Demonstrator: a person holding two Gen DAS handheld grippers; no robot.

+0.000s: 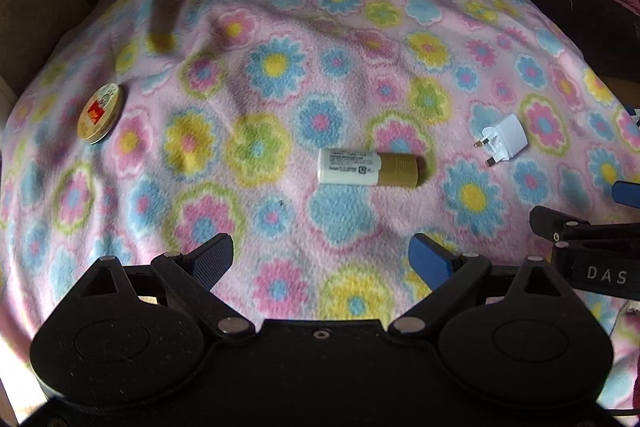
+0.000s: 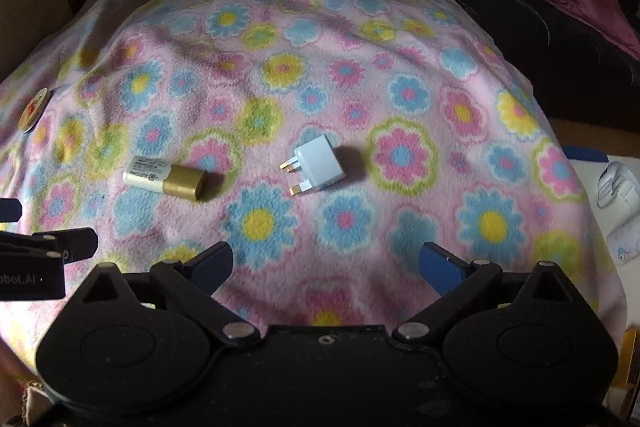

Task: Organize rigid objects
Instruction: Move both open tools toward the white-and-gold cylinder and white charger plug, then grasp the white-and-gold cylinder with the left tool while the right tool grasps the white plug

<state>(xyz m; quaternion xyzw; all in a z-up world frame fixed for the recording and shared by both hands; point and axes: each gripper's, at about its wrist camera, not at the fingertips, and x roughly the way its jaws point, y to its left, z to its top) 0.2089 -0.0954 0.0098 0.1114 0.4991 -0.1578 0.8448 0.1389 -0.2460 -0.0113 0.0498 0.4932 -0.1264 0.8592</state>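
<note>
Flowered fleece blanket [image 1: 280, 27] over soft surface. Left claw [image 1: 322, 259] and right claw [image 2: 326, 265] both spread apart, holding nothing. Cream-gold tube [image 1: 370, 169] mid-frame: likely light, smooth, may roll; pinch across body. White plug [image 2: 316, 167] centre: stiff; grip flat sides, avoid prongs. Round tin [image 1: 99, 113] far left.

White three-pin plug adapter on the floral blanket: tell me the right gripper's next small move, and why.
Probably ease the right gripper forward and down toward the white three-pin plug adapter. Its jaws are open and empty, and the adapter lies loose on the floral fleece blanket, straight ahead.
</note>
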